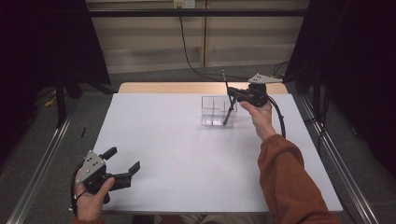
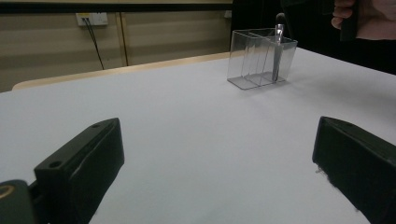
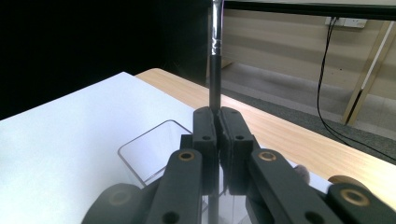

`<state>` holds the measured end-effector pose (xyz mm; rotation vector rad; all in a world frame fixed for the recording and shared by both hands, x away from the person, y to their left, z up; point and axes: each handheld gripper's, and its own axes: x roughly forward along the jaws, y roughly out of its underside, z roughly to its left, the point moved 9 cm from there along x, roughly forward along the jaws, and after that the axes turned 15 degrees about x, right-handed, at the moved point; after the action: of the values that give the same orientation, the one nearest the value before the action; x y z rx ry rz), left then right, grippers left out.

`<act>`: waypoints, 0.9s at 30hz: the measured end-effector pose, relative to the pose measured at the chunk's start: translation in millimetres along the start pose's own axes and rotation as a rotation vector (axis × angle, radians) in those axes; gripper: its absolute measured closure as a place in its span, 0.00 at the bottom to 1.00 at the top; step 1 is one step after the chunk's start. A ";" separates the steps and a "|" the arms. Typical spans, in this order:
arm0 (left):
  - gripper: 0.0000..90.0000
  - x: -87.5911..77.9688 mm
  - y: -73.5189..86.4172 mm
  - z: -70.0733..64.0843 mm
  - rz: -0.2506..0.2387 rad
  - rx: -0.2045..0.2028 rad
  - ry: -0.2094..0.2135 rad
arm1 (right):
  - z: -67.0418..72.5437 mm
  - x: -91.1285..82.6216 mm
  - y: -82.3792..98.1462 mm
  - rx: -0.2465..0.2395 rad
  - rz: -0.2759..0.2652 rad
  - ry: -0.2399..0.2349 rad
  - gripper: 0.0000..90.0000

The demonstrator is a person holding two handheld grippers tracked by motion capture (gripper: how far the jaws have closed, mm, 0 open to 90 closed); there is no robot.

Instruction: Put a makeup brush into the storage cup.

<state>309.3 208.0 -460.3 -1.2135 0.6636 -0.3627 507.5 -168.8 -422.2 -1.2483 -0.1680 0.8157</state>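
Over the clear box (image 1: 218, 111), the right gripper (image 1: 232, 94) clamps a brush (image 1: 228, 100) — tip cut off — left gripper (image 1: 122, 164) wide.

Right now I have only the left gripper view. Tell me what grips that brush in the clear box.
Observer: The right tongs are shut on the brush, on its dark handle below the silver band.
Operator: Give me their approach.
Observer: In the high view they reach over the clear box from its right side.
Operator: Place my left tongs on the table.
Observer: The left tongs sit at the white table's near left corner, well apart from the box.
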 end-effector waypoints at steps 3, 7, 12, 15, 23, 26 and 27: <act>0.02 0.2 0.2 0.0 0.001 -0.001 0.000 | -1.8 1.2 2.4 -0.007 0.006 0.003 0.96; 0.02 -0.1 0.1 0.1 -0.001 -0.003 -0.001 | -5.8 4.0 6.2 -0.003 0.009 0.010 0.96; 0.02 -0.3 0.2 0.5 -0.002 -0.002 -0.002 | -7.1 6.6 13.5 -0.006 0.027 0.015 0.96; 0.02 -0.2 0.3 0.2 0.001 -0.002 -0.002 | -9.1 7.6 18.3 0.003 0.032 0.015 0.96; 0.02 -0.7 0.0 0.6 -0.001 0.000 -0.004 | -12.5 6.4 24.6 0.006 0.043 0.025 0.96; 0.02 -0.8 0.2 0.9 0.000 0.002 -0.004 | -12.6 5.5 26.5 0.004 0.047 0.030 0.96; 0.02 -0.8 0.1 0.6 0.000 0.001 -0.003 | -13.0 4.9 27.6 0.006 0.047 0.031 0.96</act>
<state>309.1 209.0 -460.1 -1.2130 0.6602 -0.3611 505.4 -173.5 -452.7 -1.2626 -0.1116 0.8369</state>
